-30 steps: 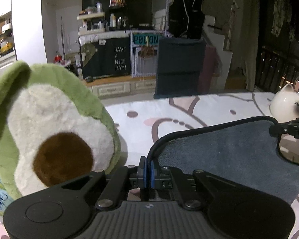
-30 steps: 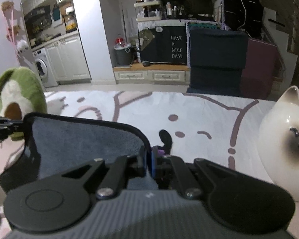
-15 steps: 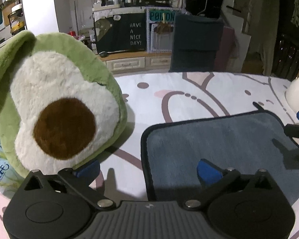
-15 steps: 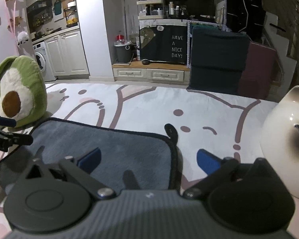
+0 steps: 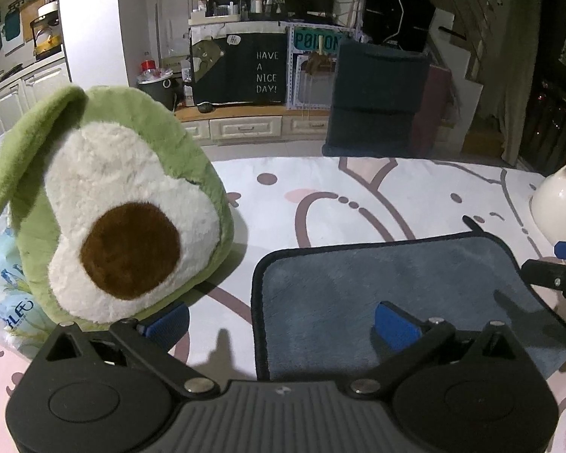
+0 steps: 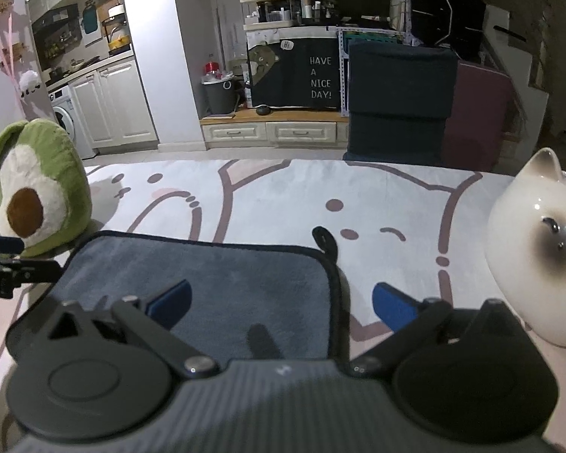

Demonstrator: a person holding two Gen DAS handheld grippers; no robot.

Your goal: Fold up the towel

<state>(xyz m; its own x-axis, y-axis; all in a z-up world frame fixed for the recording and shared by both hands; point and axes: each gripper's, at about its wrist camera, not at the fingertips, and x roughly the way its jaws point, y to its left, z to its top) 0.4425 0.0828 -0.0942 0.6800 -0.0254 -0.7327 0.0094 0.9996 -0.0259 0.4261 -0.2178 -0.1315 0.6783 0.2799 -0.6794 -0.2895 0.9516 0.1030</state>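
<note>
The biggest thing here is the sheet (image 5: 358,204), white with pink and brown cartoon lines, covering the surface everything sits on; can't tell if that's a bed or a table underneath. On it the towel (image 5: 381,275) lies flat, grey-blue with a dark trim, folded over on itself by the look of the doubled edge, with a little hanging loop (image 6: 326,239) poking out at its far right corner.

Left of the towel is the avocado plush (image 5: 109,211), standing upright near the towel's left edge but not touching it. A plastic pack (image 5: 3,294) is tucked behind it on the left. On the other side, the white cat figure (image 6: 539,249) stands well clear of the towel's right edge.

Left gripper (image 5: 279,321): jaws spread wide, holding nothing, one blue pad (image 5: 394,324) over the towel and the other off its left edge by the plush. Right gripper (image 6: 279,302): same deal, jaws released and wide, one pad (image 6: 169,298) above the towel, the other past its right edge over the sheet. Each gripper's tip shows at the side of the other's view.
</note>
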